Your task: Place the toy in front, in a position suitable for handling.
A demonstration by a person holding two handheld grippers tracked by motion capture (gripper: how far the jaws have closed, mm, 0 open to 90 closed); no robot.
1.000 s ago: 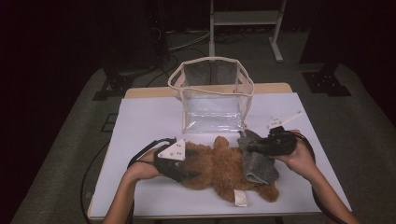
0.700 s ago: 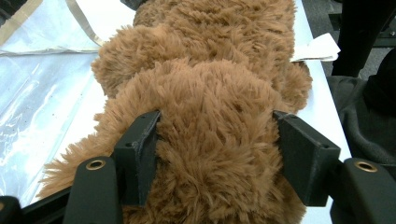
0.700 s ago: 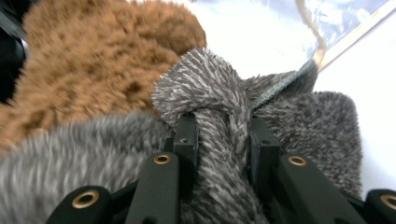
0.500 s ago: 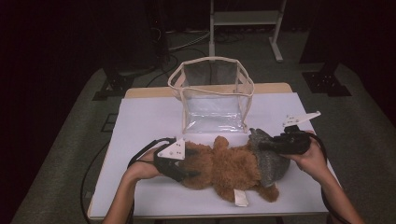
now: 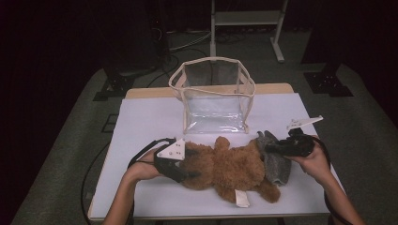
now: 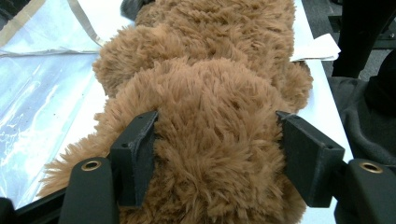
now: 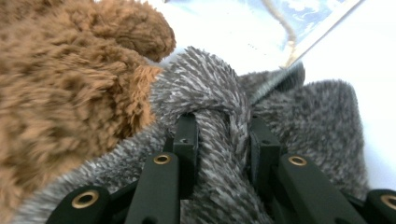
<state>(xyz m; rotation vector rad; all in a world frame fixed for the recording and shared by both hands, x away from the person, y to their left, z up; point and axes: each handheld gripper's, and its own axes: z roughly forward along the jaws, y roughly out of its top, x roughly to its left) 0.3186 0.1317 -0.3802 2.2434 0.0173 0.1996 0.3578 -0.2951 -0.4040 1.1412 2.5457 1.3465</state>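
Observation:
A brown teddy bear (image 5: 230, 168) lies on its side on the white table (image 5: 141, 122). A grey furry garment (image 5: 277, 164) covers its right end. My left gripper (image 5: 190, 168) holds the bear's left end. In the left gripper view the bear's fur (image 6: 215, 154) bulges between the jaws of the left gripper (image 6: 217, 126), and both pads touch it. Those jaws have just been opening. My right gripper (image 5: 267, 147) is shut on a pinched fold of the grey garment (image 7: 219, 107). That fold stands up between the jaws of the right gripper (image 7: 224, 135).
A clear plastic bag (image 5: 213, 110) with cream trim stands open just behind the bear. A white label (image 5: 241, 198) sticks out from the bear toward the table's front edge. Dark floor and a metal stand (image 5: 244, 18) lie beyond the table.
My right gripper has moved to the right and slightly down, with the grey fold still in it. The left hand has stayed in place on the bear.

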